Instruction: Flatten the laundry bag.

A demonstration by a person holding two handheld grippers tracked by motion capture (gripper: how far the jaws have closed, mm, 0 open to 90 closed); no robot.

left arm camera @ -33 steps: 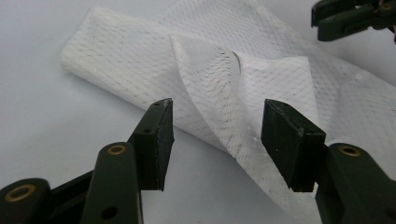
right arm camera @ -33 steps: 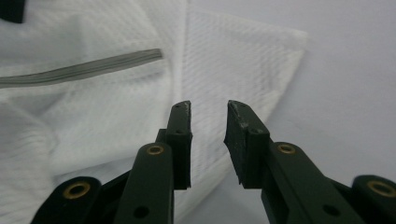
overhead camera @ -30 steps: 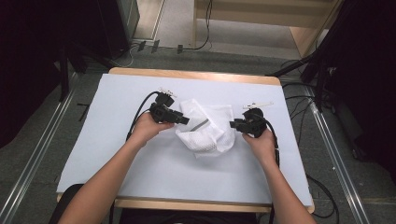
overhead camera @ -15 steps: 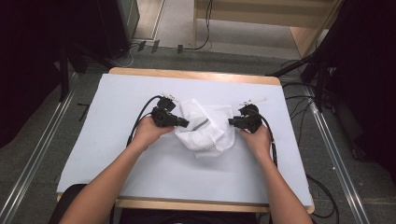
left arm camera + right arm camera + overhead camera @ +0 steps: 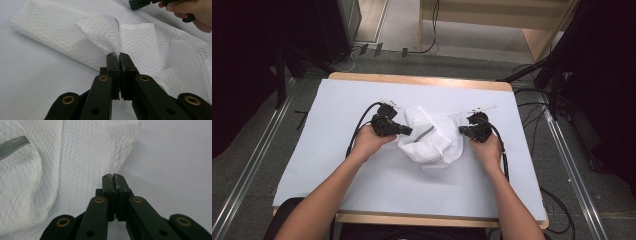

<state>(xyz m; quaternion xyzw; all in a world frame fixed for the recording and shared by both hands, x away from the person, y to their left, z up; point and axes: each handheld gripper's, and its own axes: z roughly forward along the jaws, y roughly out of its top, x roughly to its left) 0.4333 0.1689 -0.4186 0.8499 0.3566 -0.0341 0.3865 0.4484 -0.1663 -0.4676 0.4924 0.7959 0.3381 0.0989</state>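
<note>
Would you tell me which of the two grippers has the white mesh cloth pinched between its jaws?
The left gripper: a fold of the mesh cloth rises from its closed jaws. The right gripper is shut too, with nothing visibly caught.

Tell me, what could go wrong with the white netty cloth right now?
The left hand-held gripper pinches just a thin raised edge of the white mesh cloth, so a tug might pull it free. The right hand-held gripper is shut at the cloth's other edge, but whether it holds any fabric is unclear; if not, that side could stay behind and bunch up. The mesh looks fine, so hard pulling might snag or stretch it.
</note>
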